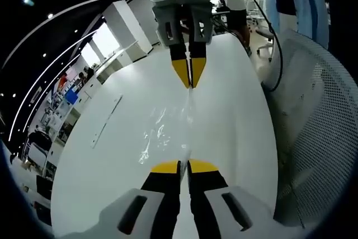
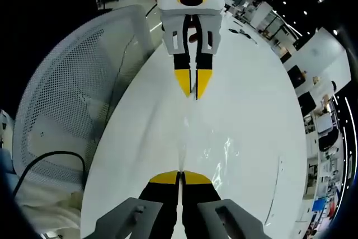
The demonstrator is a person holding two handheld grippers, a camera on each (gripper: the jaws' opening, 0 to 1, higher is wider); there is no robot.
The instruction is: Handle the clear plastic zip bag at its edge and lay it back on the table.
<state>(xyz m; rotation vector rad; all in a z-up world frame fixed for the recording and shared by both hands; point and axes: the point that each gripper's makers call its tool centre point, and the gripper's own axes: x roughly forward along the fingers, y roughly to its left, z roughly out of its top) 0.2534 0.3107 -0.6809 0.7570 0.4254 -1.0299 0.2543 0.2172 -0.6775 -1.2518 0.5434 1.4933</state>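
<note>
Two tongs (image 1: 184, 166) (image 2: 180, 177) pinching zip bag (image 1: 168, 132), mesh chair (image 1: 319, 132) beside

White table (image 1: 235, 116) (image 2: 251, 99); thin clear strip (image 1: 106, 120) (image 2: 272, 197) flat on it.

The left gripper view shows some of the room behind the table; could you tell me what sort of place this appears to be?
Probably a large open-plan office or lab: a long white table, a white mesh office chair beside it, and rows of workstations under strip ceiling lights behind.
</note>
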